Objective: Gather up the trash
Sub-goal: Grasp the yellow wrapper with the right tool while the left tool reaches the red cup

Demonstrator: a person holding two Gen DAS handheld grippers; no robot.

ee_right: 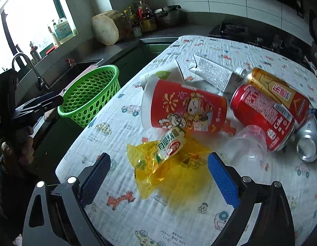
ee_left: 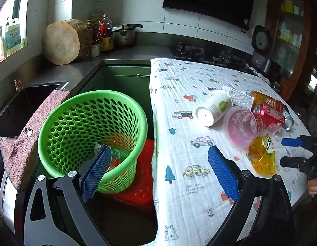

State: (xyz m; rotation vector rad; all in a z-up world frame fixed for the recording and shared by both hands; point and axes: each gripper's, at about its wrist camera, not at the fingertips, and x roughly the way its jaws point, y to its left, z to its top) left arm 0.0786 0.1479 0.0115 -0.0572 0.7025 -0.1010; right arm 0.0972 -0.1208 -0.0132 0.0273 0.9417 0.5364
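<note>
The left gripper (ee_left: 158, 168) is hanging wide open and empty, one pad over the green basket (ee_left: 55, 139) and the other over the table edge; with crumpled scraps already lying in the basket bottom, it appears to be leaving that drop point. The right gripper (ee_right: 158, 174) is also spreading wide, holding nothing, and is straddling the yellow wrapper (ee_right: 168, 170) just ahead of its pads, probably lining up the next pick. Beyond that wrapper the red paper cup (ee_right: 185, 110), red can (ee_right: 261, 114), gold can (ee_right: 281, 94) and carton (ee_right: 216, 75) are lying bunched on the tablecloth (ee_right: 138, 215). Only the left wrist view is showing the basket's inside and the red stool (ee_left: 142, 180) under it; only the right view is showing the labels.
</note>
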